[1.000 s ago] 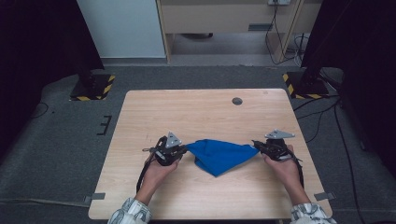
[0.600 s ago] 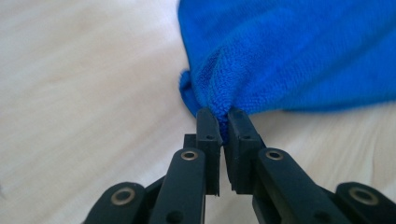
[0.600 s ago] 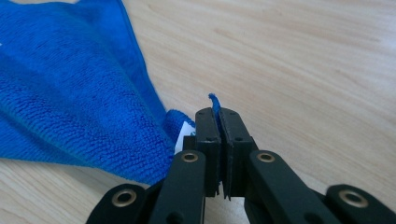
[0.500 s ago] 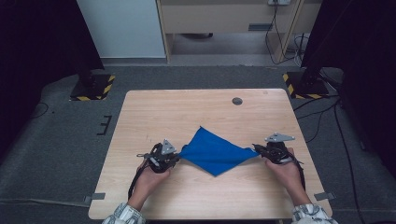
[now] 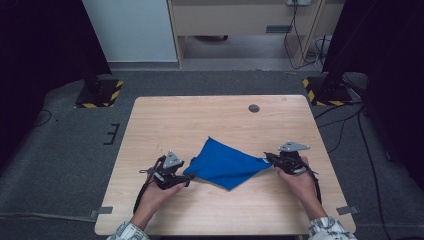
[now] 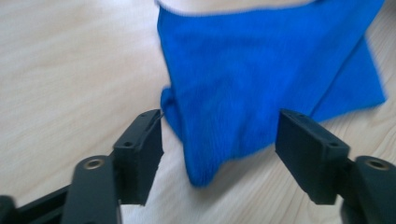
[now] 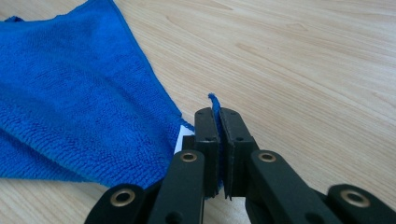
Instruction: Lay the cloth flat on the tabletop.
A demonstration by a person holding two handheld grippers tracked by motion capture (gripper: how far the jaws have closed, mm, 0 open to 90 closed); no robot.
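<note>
two tongs: one at each end of a blue microfibre cloth (image 5: 225, 164) on the tabletop (image 5: 200, 120)
left tongs (image 6: 219, 140): released, jaws just opened wide; cloth corner lies between them, pads off it
right tongs (image 7: 218, 135): clenched on the cloth's other corner, a tip poking above the pads
cloth: folded, stretched flat between both tongs

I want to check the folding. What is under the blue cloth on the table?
The blue cloth lies folded, one layer upon another, on the wooden table. The right gripper pinches one corner. Anything beneath the folds is hidden.
</note>
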